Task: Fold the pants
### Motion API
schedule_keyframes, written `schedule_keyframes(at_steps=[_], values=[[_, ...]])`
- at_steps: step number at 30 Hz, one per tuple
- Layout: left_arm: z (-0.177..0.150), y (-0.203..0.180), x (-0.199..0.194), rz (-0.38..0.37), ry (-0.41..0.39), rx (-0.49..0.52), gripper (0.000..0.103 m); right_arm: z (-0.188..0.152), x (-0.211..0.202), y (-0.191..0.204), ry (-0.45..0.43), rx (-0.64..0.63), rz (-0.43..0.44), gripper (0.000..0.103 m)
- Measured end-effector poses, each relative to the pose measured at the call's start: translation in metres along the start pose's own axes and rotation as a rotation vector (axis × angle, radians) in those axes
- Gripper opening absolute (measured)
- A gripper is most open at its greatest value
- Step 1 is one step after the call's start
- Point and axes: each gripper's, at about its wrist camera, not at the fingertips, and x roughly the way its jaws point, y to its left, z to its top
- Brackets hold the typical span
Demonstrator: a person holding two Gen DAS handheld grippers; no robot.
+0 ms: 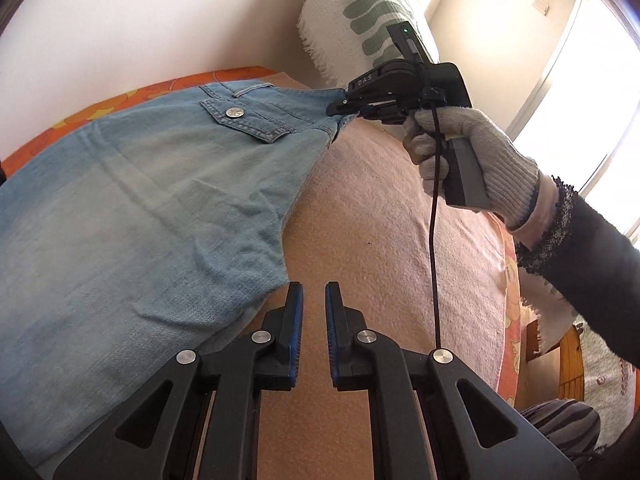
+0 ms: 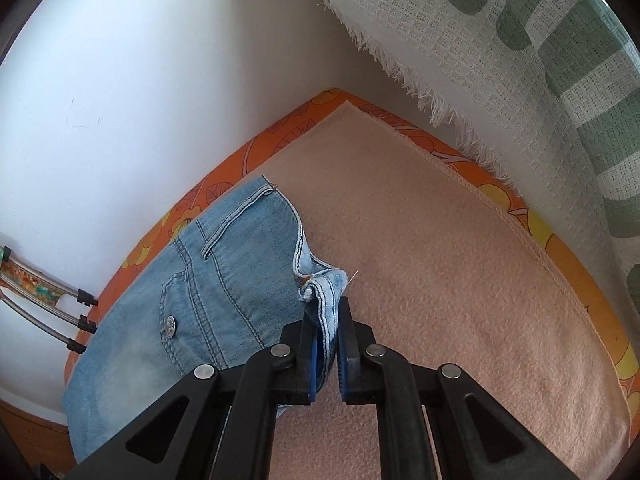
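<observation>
Left gripper (image 1: 313,308) jaws apart; right gripper (image 2: 328,334) clamps jeans (image 2: 224,280) (peach blanket (image 2: 440,280)).

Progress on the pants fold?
Done: light blue denim pants lie spread on the pink blanket. In hand: right gripper pinches the waistband corner; left gripper is open, holding nothing. Left: no finished fold is visible yet.
</observation>
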Motion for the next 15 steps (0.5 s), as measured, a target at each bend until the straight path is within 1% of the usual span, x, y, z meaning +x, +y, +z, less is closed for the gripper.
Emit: schedule_keyframes(at_steps=[1,2,3,5,6,7,8,9,10,13,15], values=[[-0.002,-0.005,-0.004,-0.001,0.013,0.029,0.011,0.000,0.001,0.002,0.007,-0.007,-0.012,0.006],[-0.004,-0.008,-0.011,0.014,0.015,0.054,0.011,0.000,0.001,0.003,0.013,-0.014,-0.023,0.008],[-0.007,-0.008,-0.020,0.024,0.009,0.064,0.011,0.001,-0.002,0.003,0.011,-0.033,-0.048,0.015],[-0.010,0.000,-0.043,0.042,-0.007,0.048,0.012,0.000,-0.015,0.003,-0.028,-0.071,-0.112,0.029],[-0.013,0.006,-0.055,0.063,-0.017,0.032,0.012,0.000,-0.023,0.003,-0.044,-0.086,-0.118,0.040],[-0.016,0.014,-0.068,0.085,-0.026,0.022,0.012,-0.001,-0.032,0.003,-0.056,-0.098,-0.115,0.040],[-0.021,0.024,-0.082,0.119,-0.035,0.014,0.017,-0.003,-0.041,0.005,-0.063,-0.117,-0.103,0.040],[-0.026,0.034,-0.095,0.157,-0.039,0.005,0.020,-0.006,-0.050,0.008,-0.067,-0.146,-0.082,0.040],[-0.030,0.046,-0.106,0.190,-0.038,-0.013,0.021,-0.011,-0.059,0.014,-0.062,-0.184,-0.056,0.040],[-0.051,0.085,-0.142,0.289,-0.044,-0.096,0.021,-0.038,-0.079,0.042,-0.023,-0.329,0.043,0.040],[-0.066,0.107,-0.158,0.357,-0.029,-0.123,0.021,-0.062,-0.087,0.070,0.014,-0.442,0.127,0.040]])
